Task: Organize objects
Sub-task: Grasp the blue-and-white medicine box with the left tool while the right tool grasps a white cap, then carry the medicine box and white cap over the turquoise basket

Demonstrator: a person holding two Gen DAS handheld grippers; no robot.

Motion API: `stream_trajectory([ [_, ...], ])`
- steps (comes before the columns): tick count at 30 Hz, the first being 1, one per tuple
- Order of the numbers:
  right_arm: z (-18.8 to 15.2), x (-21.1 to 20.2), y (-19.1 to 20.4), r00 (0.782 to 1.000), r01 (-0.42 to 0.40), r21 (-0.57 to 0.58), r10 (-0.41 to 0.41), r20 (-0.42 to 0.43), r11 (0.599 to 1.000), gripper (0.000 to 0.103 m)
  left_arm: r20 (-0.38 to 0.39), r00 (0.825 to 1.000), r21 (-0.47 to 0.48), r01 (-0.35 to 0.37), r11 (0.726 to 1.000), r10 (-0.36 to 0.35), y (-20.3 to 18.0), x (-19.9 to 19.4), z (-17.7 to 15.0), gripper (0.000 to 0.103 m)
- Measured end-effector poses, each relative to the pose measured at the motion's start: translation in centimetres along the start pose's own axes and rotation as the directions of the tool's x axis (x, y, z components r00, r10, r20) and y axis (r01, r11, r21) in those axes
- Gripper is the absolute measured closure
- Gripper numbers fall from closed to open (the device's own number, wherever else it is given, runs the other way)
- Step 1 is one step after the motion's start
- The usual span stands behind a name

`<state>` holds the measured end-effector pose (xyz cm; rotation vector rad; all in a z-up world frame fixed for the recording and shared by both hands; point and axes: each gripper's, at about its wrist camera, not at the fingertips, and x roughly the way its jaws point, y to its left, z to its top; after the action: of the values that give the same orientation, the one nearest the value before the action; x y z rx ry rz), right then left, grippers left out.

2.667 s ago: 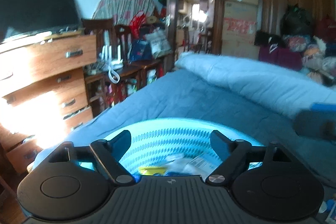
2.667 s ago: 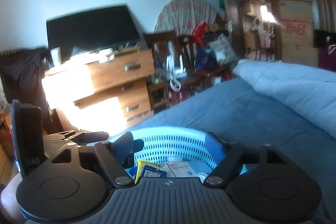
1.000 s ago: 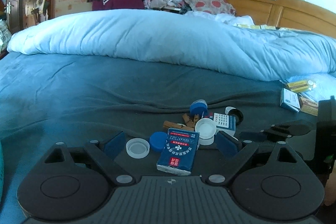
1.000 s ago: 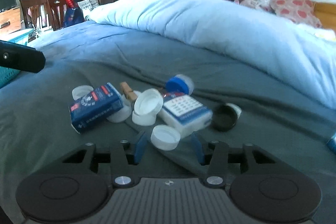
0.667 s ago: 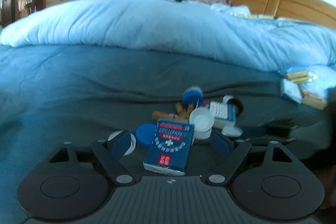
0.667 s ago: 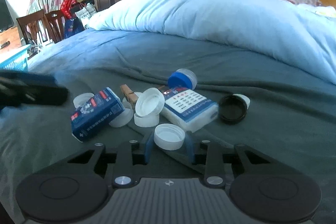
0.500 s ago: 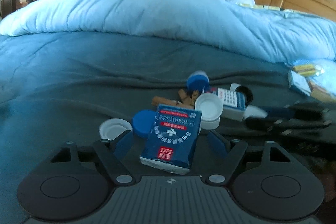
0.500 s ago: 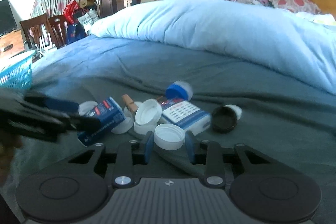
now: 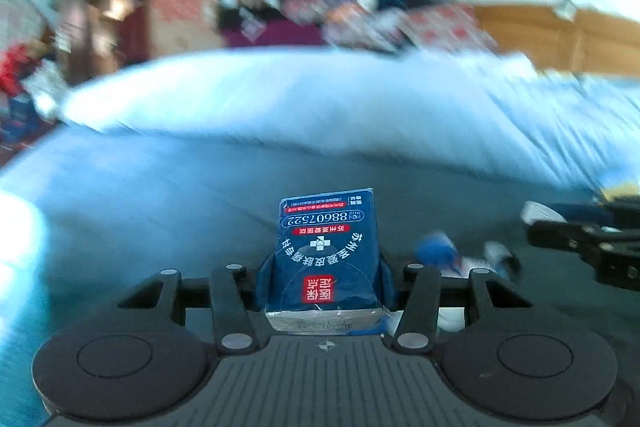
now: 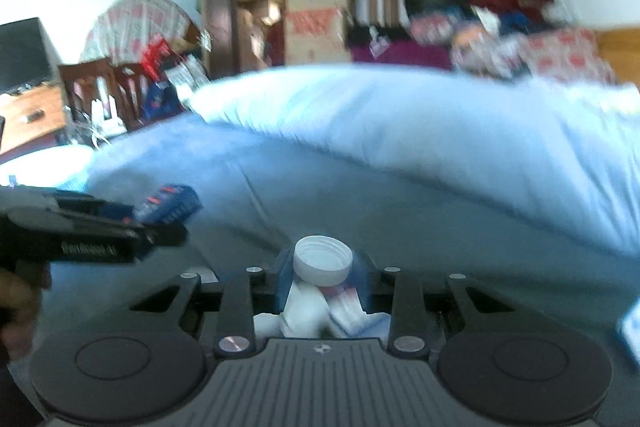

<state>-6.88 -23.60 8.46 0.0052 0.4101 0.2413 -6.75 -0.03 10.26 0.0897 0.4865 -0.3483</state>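
A dark blue carton with white and red print (image 9: pixel 328 251) stands between the pads of my left gripper (image 9: pixel 326 269), lifted off the bed; its jaws are closing and press on its sides. In the right wrist view, the same carton (image 10: pixel 170 207) sticks out of the left gripper (image 10: pixel 160 231) at the left. My right gripper (image 10: pixel 323 277) is shut on a white screw cap (image 10: pixel 323 261), held above the bed. Below it lie blurred white caps and a white box (image 10: pixel 344 307). The right gripper (image 9: pixel 536 231) shows at the right edge of the left wrist view.
A dark blue sheet (image 9: pixel 160 207) covers the bed, with a rolled pale blue quilt (image 10: pixel 400 123) across its far side. Loose caps (image 9: pixel 436 247) lie on the sheet. A pale basket rim (image 10: pixel 44 163) is at the left, chairs (image 10: pixel 108 87) and clutter beyond. A hand (image 10: pixel 16 303) holds the left gripper.
The left jaws closed on the blue carton and lifted it off the sheet. The right gripper rose with the white cap. Both views have tilted up and blurred.
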Motion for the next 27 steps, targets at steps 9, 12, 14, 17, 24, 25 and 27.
stream_trajectory([
  [9, 11.2, -0.6, 10.2, 0.962, -0.229, -0.108, 0.242, 0.124, 0.967, 0.068, 0.043, 0.922, -0.124, -0.376, 0.918, 0.384, 13.2, -10.3, 4.8, 0.053],
  [12, 14.1, 0.1, 14.5, 0.934, -0.318, -0.143, 0.336, 0.125, 0.937, 0.068, 0.024, 0.887, -0.171, -0.450, 0.876, 0.460, 17.0, -12.7, 4.9, 0.053],
  [14, 15.8, 0.6, 17.0, 0.917, -0.365, -0.156, 0.383, 0.114, 0.918, 0.068, 0.015, 0.872, -0.200, -0.477, 0.856, 0.489, 19.2, -14.0, 5.0, 0.053],
  [17, 17.7, 1.4, 21.2, 0.892, -0.425, -0.190, 0.445, 0.081, 0.885, 0.068, -0.003, 0.856, -0.229, -0.504, 0.833, 0.517, 21.6, -15.4, 4.6, 0.053],
  [24, 19.9, 3.6, 29.0, 0.854, -0.510, -0.228, 0.520, -0.019, 0.829, 0.068, -0.043, 0.854, -0.266, -0.510, 0.818, 0.519, 24.6, -16.3, 3.8, 0.052],
  [25, 20.0, 3.9, 29.6, 0.853, -0.514, -0.230, 0.521, -0.031, 0.827, 0.068, -0.047, 0.854, -0.269, -0.511, 0.817, 0.518, 24.9, -16.4, 3.6, 0.052],
  [27, 20.1, 4.3, 31.1, 0.849, -0.523, -0.230, 0.526, -0.054, 0.821, 0.068, -0.054, 0.856, -0.274, -0.508, 0.816, 0.515, 25.5, -16.2, 3.5, 0.052],
])
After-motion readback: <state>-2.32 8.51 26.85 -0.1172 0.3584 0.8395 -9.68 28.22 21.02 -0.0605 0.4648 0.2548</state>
